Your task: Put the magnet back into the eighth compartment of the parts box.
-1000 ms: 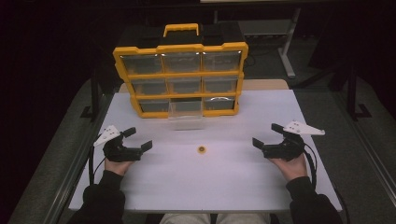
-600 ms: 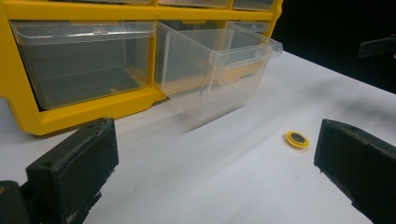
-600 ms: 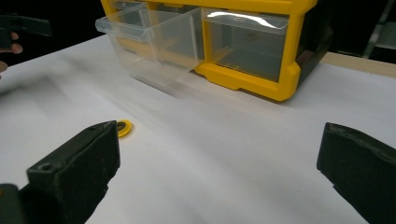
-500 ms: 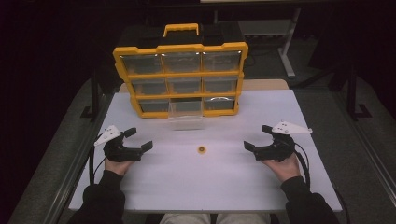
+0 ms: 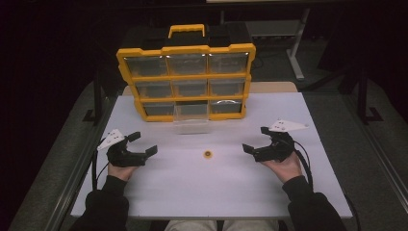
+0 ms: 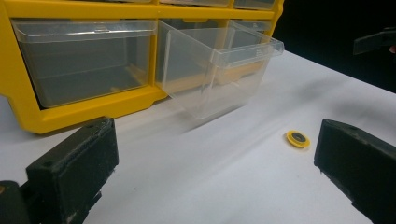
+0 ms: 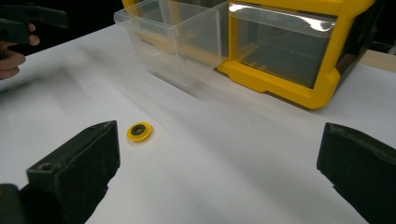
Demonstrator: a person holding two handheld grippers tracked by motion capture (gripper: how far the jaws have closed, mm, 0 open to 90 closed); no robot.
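On the white table [image 5: 192, 192], midway between the two grippers, lies a small yellow disc [image 5: 208, 154] with a dark centre, flat on the surface and touched by nothing. The left gripper [image 5: 142, 144] rests at the table's left side in the person's hand, its jaws spread wide with nothing between them; in the left gripper view the disc [image 6: 297, 139] sits ahead and toward the right jaw, clear of both. The right gripper [image 5: 255, 139] is held at the table's right side, nearer the disc than the left one, its jaws likewise spread wide and empty; in the right gripper view the disc [image 7: 139, 131] lies just beyond the left jaw's tip.

At the far edge of the table stands a yellow organiser [image 5: 185, 50] with three rows of clear drawers. The middle drawer [image 5: 192, 117] of its bottom row is pulled out toward the person, and the disc lies on the bare table in front of it, near but apart.
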